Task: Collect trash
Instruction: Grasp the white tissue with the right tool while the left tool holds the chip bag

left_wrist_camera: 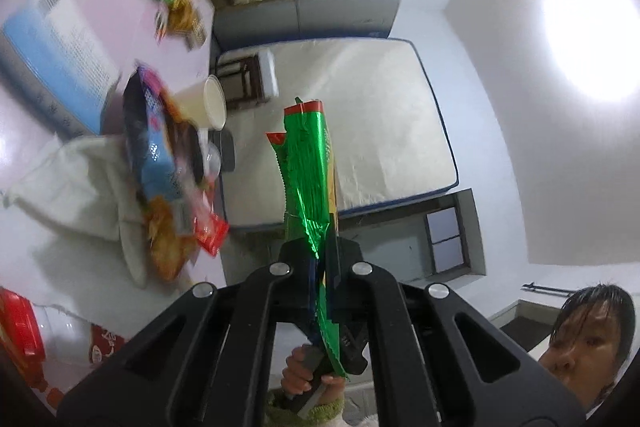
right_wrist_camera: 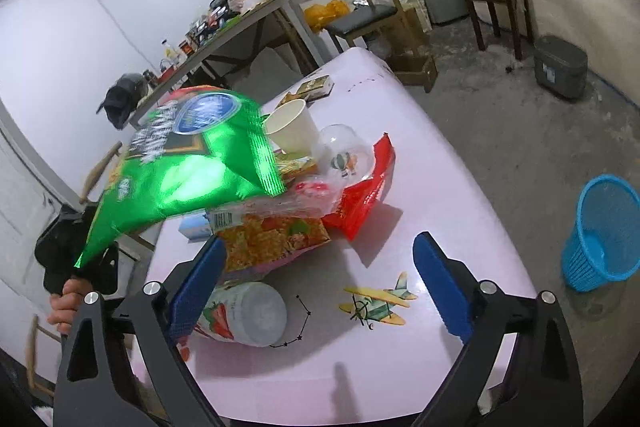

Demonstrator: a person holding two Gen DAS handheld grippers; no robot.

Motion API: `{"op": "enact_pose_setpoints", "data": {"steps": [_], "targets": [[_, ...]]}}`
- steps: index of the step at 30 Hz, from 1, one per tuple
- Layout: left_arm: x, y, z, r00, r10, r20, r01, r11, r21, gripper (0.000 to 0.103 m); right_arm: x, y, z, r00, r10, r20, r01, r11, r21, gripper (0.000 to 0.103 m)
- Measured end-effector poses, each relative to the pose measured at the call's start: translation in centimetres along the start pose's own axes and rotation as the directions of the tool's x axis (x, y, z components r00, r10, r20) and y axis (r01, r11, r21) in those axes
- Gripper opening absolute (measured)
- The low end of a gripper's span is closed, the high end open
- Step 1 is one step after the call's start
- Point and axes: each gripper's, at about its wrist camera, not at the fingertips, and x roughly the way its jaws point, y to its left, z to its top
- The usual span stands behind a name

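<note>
My left gripper (left_wrist_camera: 320, 251) is shut on a shiny green snack bag (left_wrist_camera: 310, 171), which sticks out edge-on from between its jaws. In the right wrist view the same green bag (right_wrist_camera: 180, 179) hangs lifted above the pink table (right_wrist_camera: 420, 155), with the left gripper (right_wrist_camera: 80, 247) pinching its lower corner at the left. My right gripper (right_wrist_camera: 320, 279) stands open low over the table, nothing between its blue pads (right_wrist_camera: 440, 283). Just beyond it lies a pile of trash: an orange snack wrapper (right_wrist_camera: 272, 235), a red wrapper (right_wrist_camera: 364, 195), a clear plastic lid (right_wrist_camera: 344, 151), a paper cup (right_wrist_camera: 290, 127) and a strawberry-label bottle (right_wrist_camera: 248, 315).
A blue mesh waste basket (right_wrist_camera: 600, 231) stands on the concrete floor right of the table. A grey bin (right_wrist_camera: 560, 67), a stool (right_wrist_camera: 496, 3) and a chair (right_wrist_camera: 372, 15) stand farther back. A cluttered long table (right_wrist_camera: 240, 23) lines the wall. A person's head (left_wrist_camera: 588, 331) shows at the lower right.
</note>
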Motion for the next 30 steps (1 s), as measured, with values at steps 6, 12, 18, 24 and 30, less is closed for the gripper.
{"op": "enact_pose_setpoints", "data": {"steps": [6,12,18,24,30], "targets": [[-3.7,-3.3,-0.9,0.982,0.126,0.14,-0.141,0.985,0.102,0.001,1.2,-1.6,0.2,0.995,0.086,-0.048,-0.081,0.992,0.102,0.078],[-8.7,-6.9,-2.0,0.946,0.144,0.291,-0.202,0.962,0.182,0.001,2.8,1.4,-0.3,0.979,0.166,-0.117,-0.165,0.986,0.023,0.071],[-15.0,-10.0,-4.6,0.855,0.259,0.449,-0.382,0.9,0.208,0.001,3.6,10.0,-3.5,0.959,0.139,-0.249,-0.242,0.859,-0.451,0.071],[-18.3,-9.1,-7.3,0.755,0.412,0.51,-0.529,0.843,0.101,0.001,6.3,16.2,-7.0,0.932,0.065,-0.357,-0.321,0.604,-0.729,0.071],[-19.2,-8.3,-9.2,0.682,0.509,0.525,-0.618,0.785,0.04,0.001,10.1,17.6,-8.2,0.9,-0.027,-0.435,-0.362,0.509,-0.781,0.072]]}}
